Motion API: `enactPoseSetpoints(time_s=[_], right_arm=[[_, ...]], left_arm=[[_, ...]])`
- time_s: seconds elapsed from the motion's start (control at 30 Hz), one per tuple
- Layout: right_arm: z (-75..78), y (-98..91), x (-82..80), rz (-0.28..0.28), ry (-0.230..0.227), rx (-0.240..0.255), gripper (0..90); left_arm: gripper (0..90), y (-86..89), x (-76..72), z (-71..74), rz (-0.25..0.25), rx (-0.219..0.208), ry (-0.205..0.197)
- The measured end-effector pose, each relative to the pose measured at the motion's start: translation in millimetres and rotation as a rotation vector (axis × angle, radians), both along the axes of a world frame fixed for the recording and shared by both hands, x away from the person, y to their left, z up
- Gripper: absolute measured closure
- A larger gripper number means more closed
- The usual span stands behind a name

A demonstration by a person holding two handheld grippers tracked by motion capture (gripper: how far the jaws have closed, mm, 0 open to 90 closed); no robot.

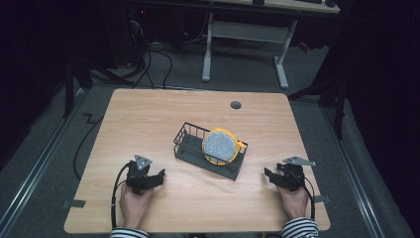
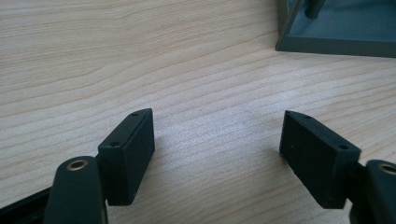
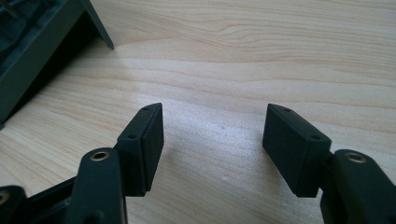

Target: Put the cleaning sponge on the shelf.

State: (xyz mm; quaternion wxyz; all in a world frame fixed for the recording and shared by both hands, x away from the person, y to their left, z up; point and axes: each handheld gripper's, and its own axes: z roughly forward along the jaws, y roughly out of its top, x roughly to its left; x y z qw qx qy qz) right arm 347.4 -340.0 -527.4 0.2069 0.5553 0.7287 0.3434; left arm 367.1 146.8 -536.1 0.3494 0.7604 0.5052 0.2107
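A dark grey wire dish rack point(image 1: 190, 144) sits at the middle of the wooden table point(image 1: 148, 114), angled. A round plate point(image 1: 219, 145) with a speckled grey face and yellow rim stands on edge in the rack's right half. My left gripper point(image 1: 157, 177) rests near the front left of the table, open, nothing between its jaws point(image 2: 217, 140). My right gripper point(image 1: 268, 174) rests at the front right, open and empty too point(image 3: 212, 133). The rack's base corner shows at the upper right of the left gripper view point(image 2: 336, 32) and upper left of the right gripper view point(image 3: 32, 51).
A small round cable hole point(image 1: 236, 105) lies near the table's far edge. Beyond the table stand a white desk frame point(image 1: 245, 44) and cables on the grey floor. Bare wood lies between each gripper and the rack.
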Motion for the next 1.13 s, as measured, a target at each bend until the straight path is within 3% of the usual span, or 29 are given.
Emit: enactPoseSetpoints(time_s=[0.17, 0.3, 0.37, 1.13], right_arm=[[-1.6, 1.2, -0.2, -0.002, -0.007, -0.013, 38.1], [-2.6, 4.6, -1.5, 0.010, -0.018, -0.053, 36.5], [-3.0, 9.6, -2.7, 0.026, -0.026, -0.103, 35.4], [-3.0, 9.6, -2.9, 0.032, -0.022, -0.095, 34.6]], left_arm=[[27.2, 0.0, 0.0, 0.0, 0.000, 0.000, 0.000], [27.1, -0.2, -0.1, 0.0, 0.000, 0.002, -0.001], [27.2, -0.3, -0.1, 0.0, 0.000, 0.003, -0.001], [27.6, -0.7, -0.1, 0.0, -0.001, 0.008, -0.001]])
